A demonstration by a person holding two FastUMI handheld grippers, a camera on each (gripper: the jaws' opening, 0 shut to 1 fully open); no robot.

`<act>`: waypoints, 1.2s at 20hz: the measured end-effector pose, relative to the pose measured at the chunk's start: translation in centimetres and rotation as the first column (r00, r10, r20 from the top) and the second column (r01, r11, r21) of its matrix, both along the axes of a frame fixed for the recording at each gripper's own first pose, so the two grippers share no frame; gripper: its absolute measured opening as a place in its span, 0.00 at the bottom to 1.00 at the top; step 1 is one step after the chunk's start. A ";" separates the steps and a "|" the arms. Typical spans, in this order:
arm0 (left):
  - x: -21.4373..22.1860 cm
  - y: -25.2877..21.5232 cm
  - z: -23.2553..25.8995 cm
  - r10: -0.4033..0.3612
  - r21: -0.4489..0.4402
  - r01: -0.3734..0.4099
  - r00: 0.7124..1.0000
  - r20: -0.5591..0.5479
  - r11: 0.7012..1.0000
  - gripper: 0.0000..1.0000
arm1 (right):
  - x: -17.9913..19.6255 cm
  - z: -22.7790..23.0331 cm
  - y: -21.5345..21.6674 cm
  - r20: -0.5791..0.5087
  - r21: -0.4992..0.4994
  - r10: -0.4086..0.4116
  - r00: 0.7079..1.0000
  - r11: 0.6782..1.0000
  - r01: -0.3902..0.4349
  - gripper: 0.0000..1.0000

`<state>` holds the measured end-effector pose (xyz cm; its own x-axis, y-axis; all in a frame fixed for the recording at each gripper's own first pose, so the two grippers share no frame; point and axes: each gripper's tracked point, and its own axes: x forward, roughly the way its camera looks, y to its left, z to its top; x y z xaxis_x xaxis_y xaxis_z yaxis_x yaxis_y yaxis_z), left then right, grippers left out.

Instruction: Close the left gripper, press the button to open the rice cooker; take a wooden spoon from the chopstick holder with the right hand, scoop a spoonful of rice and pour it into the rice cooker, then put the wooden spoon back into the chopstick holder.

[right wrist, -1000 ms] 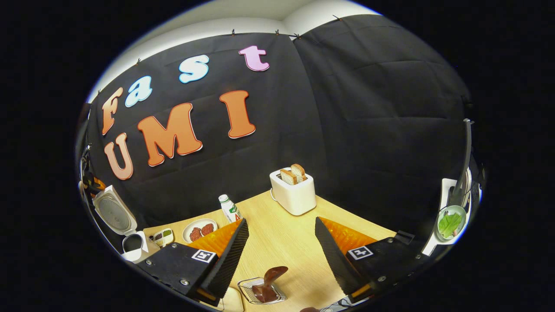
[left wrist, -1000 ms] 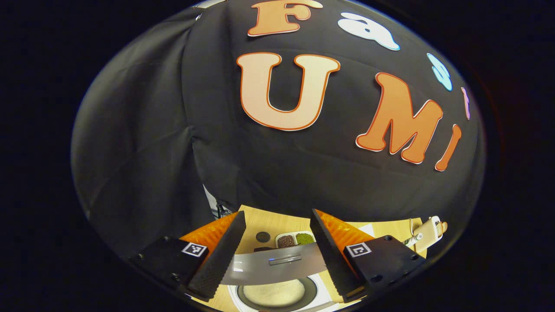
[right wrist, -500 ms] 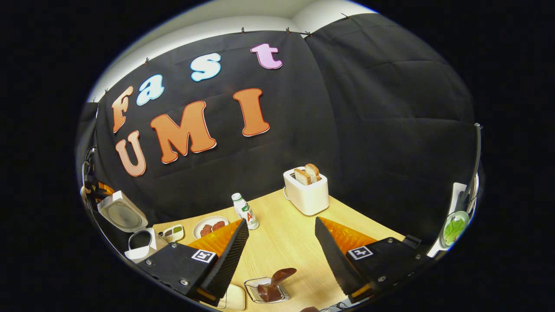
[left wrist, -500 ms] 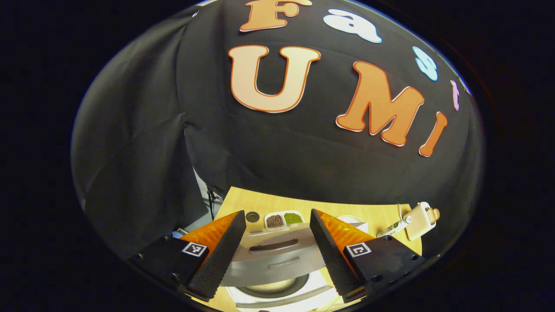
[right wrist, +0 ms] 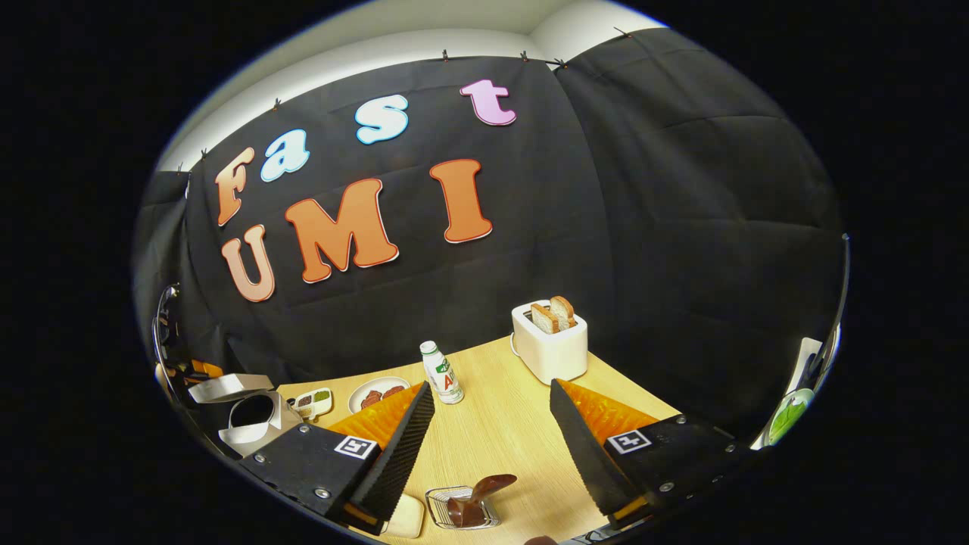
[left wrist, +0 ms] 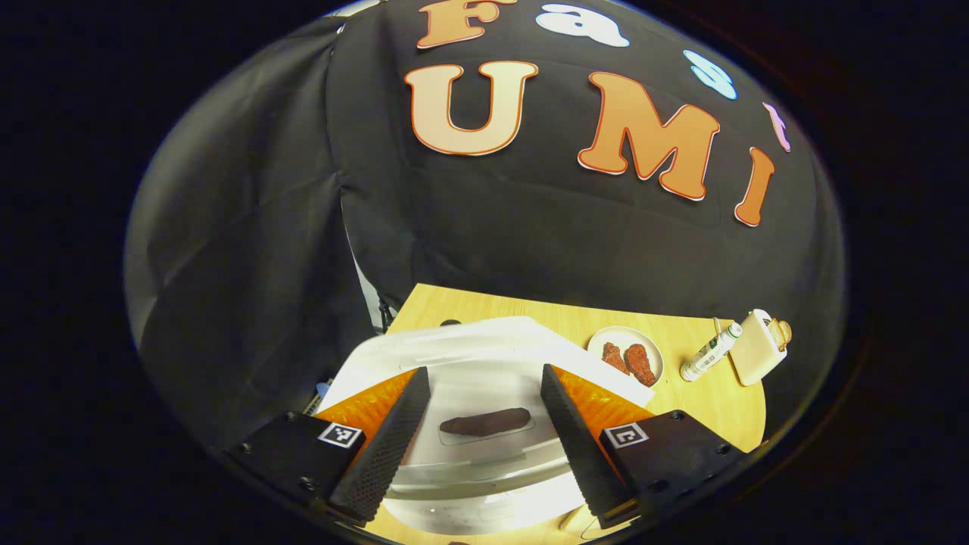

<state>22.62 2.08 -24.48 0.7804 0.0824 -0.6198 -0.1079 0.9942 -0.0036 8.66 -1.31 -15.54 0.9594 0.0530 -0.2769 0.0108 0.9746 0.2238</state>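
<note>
Rice cooker (right wrist: 253, 416) at the surface's (right wrist: 500, 431) far left, lid half down. Wooden spoon (right wrist: 484, 488) rests in chopstick holder (right wrist: 462, 509). Left gripper (left wrist: 484, 424) above the lid, fingers spread; right gripper (right wrist: 490, 431) likewise released. Judgement: guide the lid down squarely, gently.

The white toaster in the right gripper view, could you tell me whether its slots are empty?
No, two slices of browned bread stand up out of the top of the white toaster on the wooden table.
</note>
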 end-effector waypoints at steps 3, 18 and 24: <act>-1.8 -0.4 -2.1 -0.011 0.033 0.011 1.000 -0.017 0.999 1.00 | 0.0 -0.3 0.0 -0.009 0.009 0.027 1.000 1.000 -0.027 0.95; -5.3 -0.2 -8.4 0.027 0.095 -0.032 0.998 0.050 0.995 1.00 | 0.3 -3.2 -0.5 -0.069 0.056 0.072 0.995 0.996 -0.068 0.95; -4.9 -0.4 -8.0 -0.014 0.099 0.007 0.998 0.069 0.995 1.00 | 0.7 -3.6 -0.7 -0.074 0.051 0.084 0.994 0.995 -0.080 0.95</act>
